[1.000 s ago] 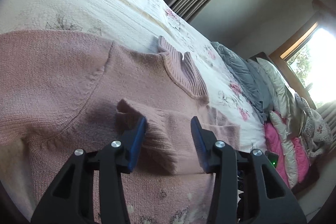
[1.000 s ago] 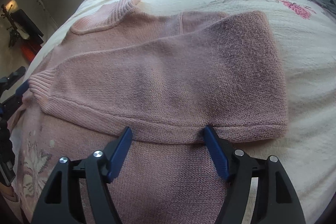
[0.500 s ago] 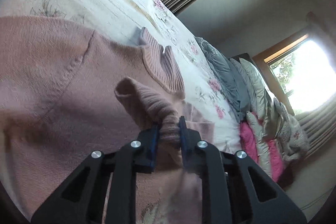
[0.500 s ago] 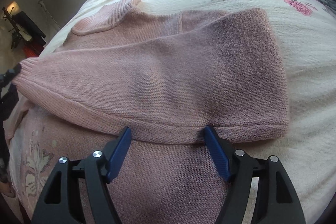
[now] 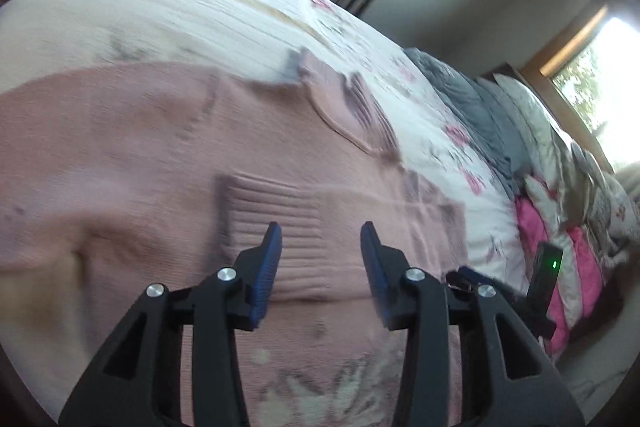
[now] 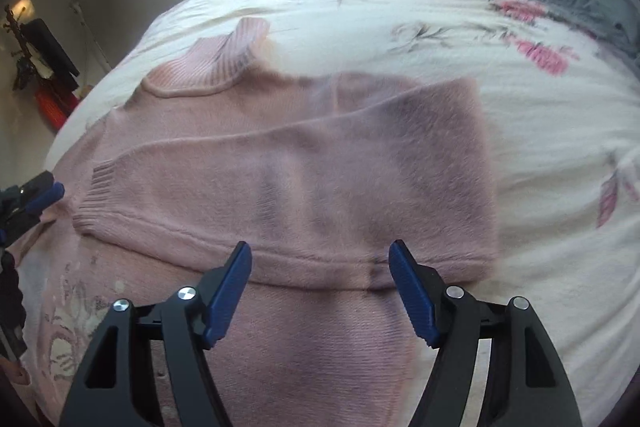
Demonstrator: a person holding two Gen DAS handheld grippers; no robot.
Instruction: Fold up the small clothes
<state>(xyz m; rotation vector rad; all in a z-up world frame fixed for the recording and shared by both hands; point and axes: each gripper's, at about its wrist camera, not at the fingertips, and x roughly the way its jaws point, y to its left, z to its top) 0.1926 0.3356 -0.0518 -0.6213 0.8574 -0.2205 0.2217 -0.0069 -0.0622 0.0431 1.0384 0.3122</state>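
Observation:
A pink knit sweater (image 5: 140,155) lies spread on the floral bedspread (image 5: 180,15), its ribbed collar (image 5: 352,111) toward the pillows. One sleeve is folded across the chest; its ribbed cuff (image 5: 276,211) lies flat just beyond my left gripper (image 5: 320,241), which is open and holds nothing. In the right wrist view the same sweater (image 6: 304,163) shows the folded sleeve running from cuff (image 6: 98,195) to the right edge. My right gripper (image 6: 320,263) is open over the sleeve's lower seam. The left gripper's blue tip (image 6: 44,195) shows at the left edge.
Grey blanket (image 5: 472,99), pillows and a pink quilt (image 5: 576,267) pile at the head of the bed. Bare bedspread (image 6: 560,131) stretches to the right of the sweater. Curtains and windows stand behind. A dark stand with items (image 6: 36,59) sits off the bed's far side.
My left gripper was shut on the sleeve cuff and holding it up half a second ago; it has since opened, and the cuff now lies flat on the sweater. The right gripper stays open.

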